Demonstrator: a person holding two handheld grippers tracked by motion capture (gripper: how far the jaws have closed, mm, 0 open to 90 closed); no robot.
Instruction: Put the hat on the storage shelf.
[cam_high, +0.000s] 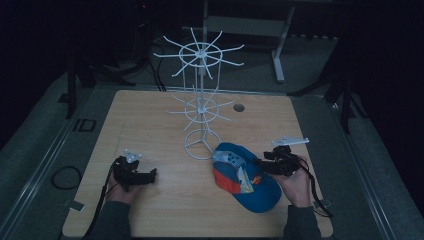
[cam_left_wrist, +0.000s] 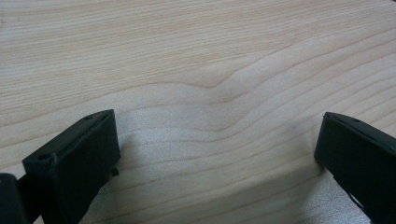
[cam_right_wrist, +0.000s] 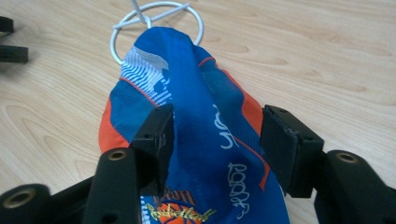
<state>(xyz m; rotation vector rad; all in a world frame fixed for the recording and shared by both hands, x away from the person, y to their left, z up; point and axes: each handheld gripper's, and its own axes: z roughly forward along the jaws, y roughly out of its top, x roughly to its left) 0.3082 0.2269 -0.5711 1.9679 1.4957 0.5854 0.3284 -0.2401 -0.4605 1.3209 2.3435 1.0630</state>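
**Right gripper poised around the cap, hanging yet to begin**

Right gripper (cam_right_wrist: 212, 140) sits at the blue and orange fabric baseball cap (cam_right_wrist: 205, 121), its 2 black jaws apart with a raised fold of the crown between them; the left jaw touches the cloth, the right jaw stands just off it, so nothing is clamped yet. Straight ahead of this gripper, just past the cap's far edge, lies the round base ring of the white wire 2-tier display stand (cam_high: 200, 100), and the cap touches or slightly overlaps that ring. Every prong on both tiers is bare.

Left gripper (cam_left_wrist: 215, 158) rests low over the pale wooden table (cam_left_wrist: 196, 56), well apart from the cap, jaws wide apart with bare wood between them.

Judging from this, the work looks like hanging the cap on the stand, and it is at the very start: the grasp is lined up but not closed. Left to do: close on the crown, lift the cap, carry it forward and up to a prong, and release.
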